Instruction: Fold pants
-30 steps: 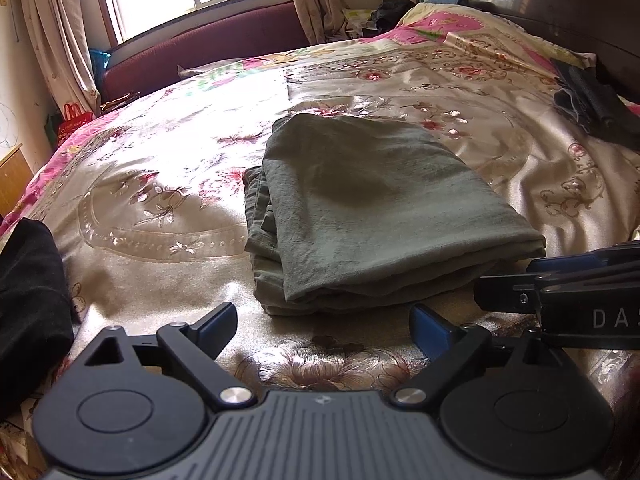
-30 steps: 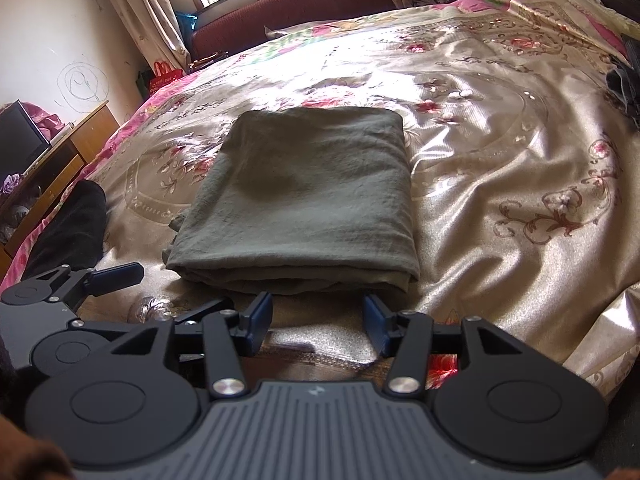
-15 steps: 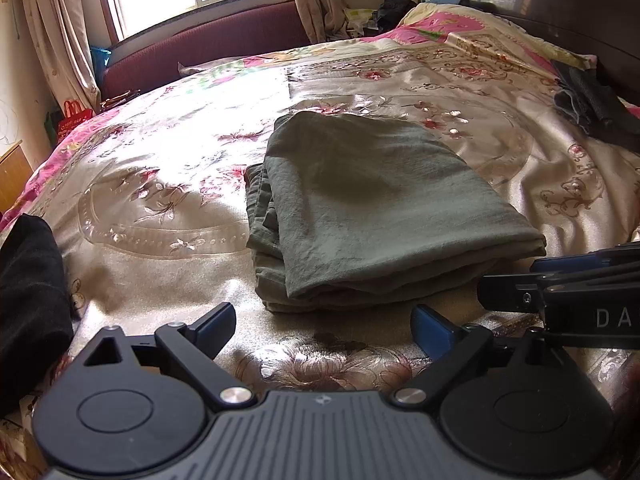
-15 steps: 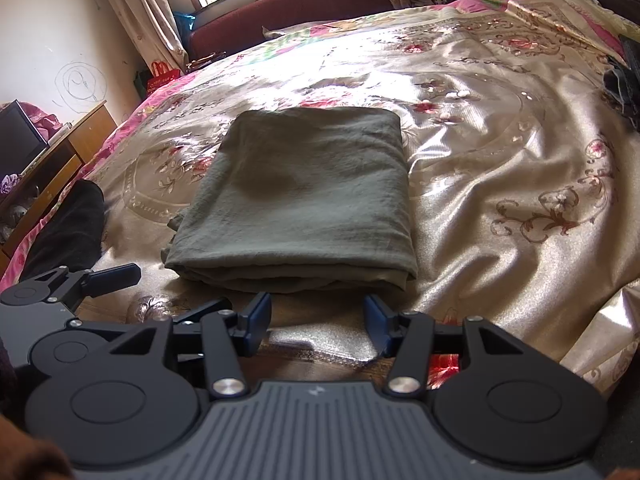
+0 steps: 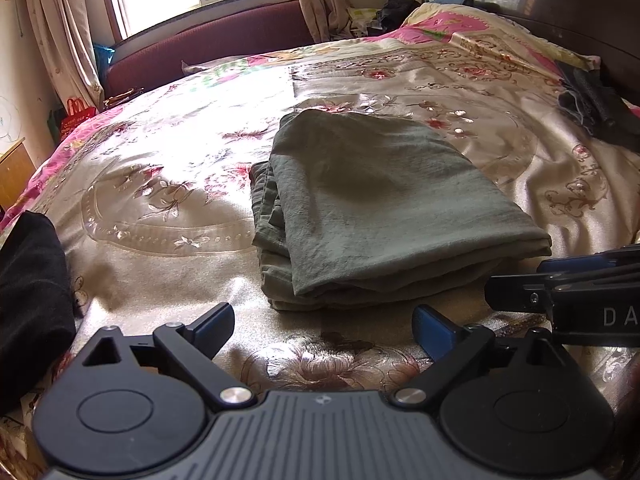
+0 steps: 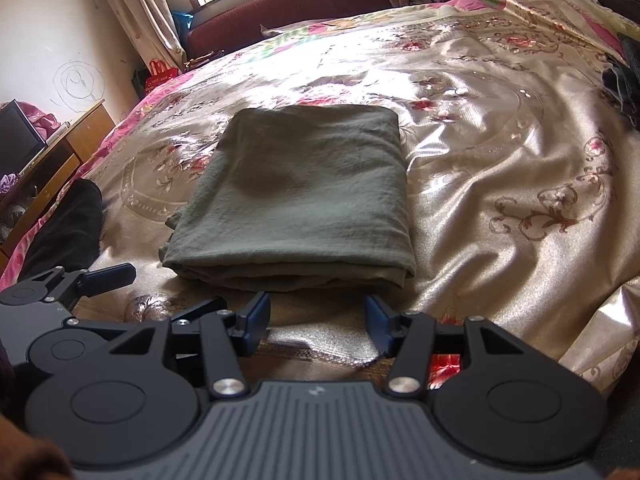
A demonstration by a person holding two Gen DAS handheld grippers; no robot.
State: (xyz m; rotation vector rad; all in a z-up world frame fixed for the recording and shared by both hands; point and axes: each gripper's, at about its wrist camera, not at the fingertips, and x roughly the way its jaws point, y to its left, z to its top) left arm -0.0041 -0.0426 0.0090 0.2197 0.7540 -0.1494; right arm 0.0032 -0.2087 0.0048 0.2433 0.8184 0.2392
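The olive-green pants (image 5: 372, 208) lie folded into a flat rectangular stack on the bed; they also show in the right wrist view (image 6: 304, 196). My left gripper (image 5: 324, 326) is open and empty, just short of the stack's near edge. My right gripper (image 6: 316, 316) is open and empty, close to the stack's near fold. The right gripper shows from the side at the right of the left wrist view (image 5: 560, 284). The left gripper's finger (image 6: 108, 274) shows at the left of the right wrist view.
The bed has a shiny beige floral cover (image 5: 160, 184). A black garment (image 5: 28, 280) lies at the near left edge. Dark clothes (image 5: 596, 108) lie at the far right by the headboard. A maroon bench (image 5: 208, 52) and a wooden desk (image 6: 60, 152) stand beyond the bed.
Both grippers have stayed open and nearly still. The folded pants have not moved.
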